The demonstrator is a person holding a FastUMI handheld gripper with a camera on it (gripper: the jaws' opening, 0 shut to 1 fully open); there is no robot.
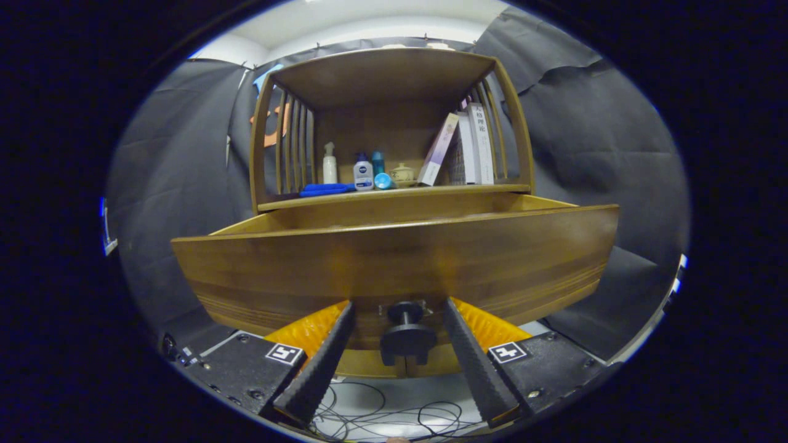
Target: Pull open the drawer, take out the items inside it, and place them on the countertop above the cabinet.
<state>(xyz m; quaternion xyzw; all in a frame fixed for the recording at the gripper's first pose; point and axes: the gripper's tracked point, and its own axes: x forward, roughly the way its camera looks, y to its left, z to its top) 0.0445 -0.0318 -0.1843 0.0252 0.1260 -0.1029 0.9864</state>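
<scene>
A wooden cabinet stands ahead, and its drawer (394, 258) is pulled out toward me. The drawer's wide front panel blocks my sight of what lies inside. A dark round knob (407, 335) sticks out from the middle of the panel's lower part. My gripper (399, 312) is open, with one finger on each side of the knob and a gap between each finger and the knob. The countertop (394, 194) above the drawer carries a blue flat item (326, 189), a white pump bottle (330, 163), a small bottle (363, 172), a blue tube (380, 173) and a small lidded pot (402, 173).
Several books (468, 147) lean at the right end of the countertop, under a wooden top shelf (381, 74) with slatted sides. Black cloth walls surround the cabinet. Loose cables (381, 415) lie on the pale floor below the drawer.
</scene>
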